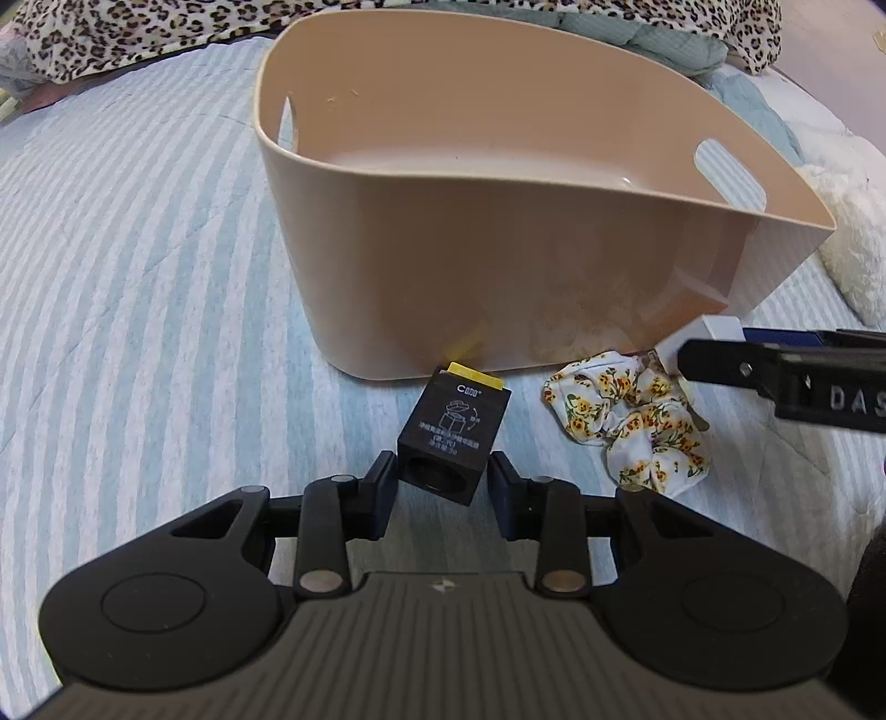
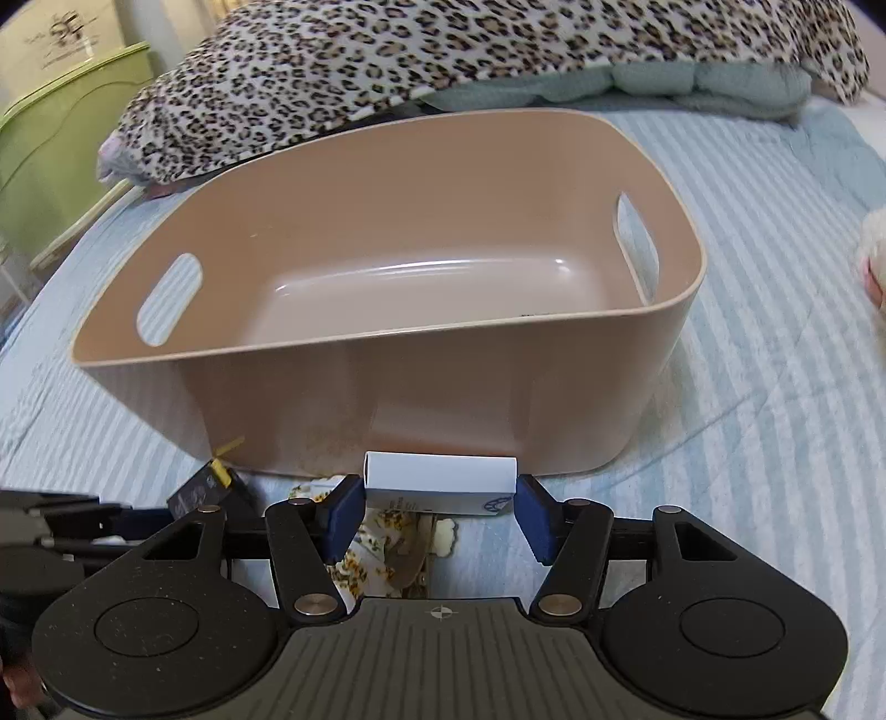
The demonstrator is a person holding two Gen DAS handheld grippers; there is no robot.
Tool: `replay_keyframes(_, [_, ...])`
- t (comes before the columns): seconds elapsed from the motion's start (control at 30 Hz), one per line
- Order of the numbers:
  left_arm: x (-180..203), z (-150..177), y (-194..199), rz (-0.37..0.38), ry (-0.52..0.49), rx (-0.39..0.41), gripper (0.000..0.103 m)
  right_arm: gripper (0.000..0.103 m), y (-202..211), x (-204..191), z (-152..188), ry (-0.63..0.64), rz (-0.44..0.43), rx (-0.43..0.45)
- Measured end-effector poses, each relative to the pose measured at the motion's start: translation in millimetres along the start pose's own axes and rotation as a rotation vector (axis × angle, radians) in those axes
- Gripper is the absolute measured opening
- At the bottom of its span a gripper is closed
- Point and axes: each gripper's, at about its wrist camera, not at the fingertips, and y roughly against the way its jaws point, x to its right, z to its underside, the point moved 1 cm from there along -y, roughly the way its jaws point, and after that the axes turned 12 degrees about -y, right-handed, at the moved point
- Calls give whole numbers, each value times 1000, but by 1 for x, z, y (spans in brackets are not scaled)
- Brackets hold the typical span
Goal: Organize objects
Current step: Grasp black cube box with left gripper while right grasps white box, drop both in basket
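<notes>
Two hand-held grippers: your left hand-held gripper [image 1: 443, 484] stands apart around the black box [image 1: 451, 432], lower centre; your right hand-held gripper [image 2: 440, 498] clamps the white box [image 2: 440, 479] before the beige bin [image 2: 387, 387], on the bed [image 1: 138, 249].

The bin [image 1: 498, 266] is plain beige. The bedspread [image 1: 138, 249] has pale blue and white stripes. The blanket [image 2: 443, 50] is leopard print. The cube [image 1: 451, 429] is black with white print and a yellow tab. The scrunchie [image 1: 637, 426] is white with yellow flowers. The box [image 2: 440, 479] is white.
</notes>
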Motion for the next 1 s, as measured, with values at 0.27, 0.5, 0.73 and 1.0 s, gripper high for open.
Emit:
replay_keyframes(0.27, [7,1,27,-12,-12,45,35,56,33,10,3,40,-19,31])
replay_keyframes(0.5, [8,2,57,-37,-14,82,34,56,71,21,-1,35,-50,88])
replay_keyframes(0.73, [22,-1,76,-67,-36,129,34,56,97,26,-6,42,-79,133])
replay_keyframes(1.0, [28,-11,111,-67,-65,212,34,56,118,25,-12,52,-103,181])
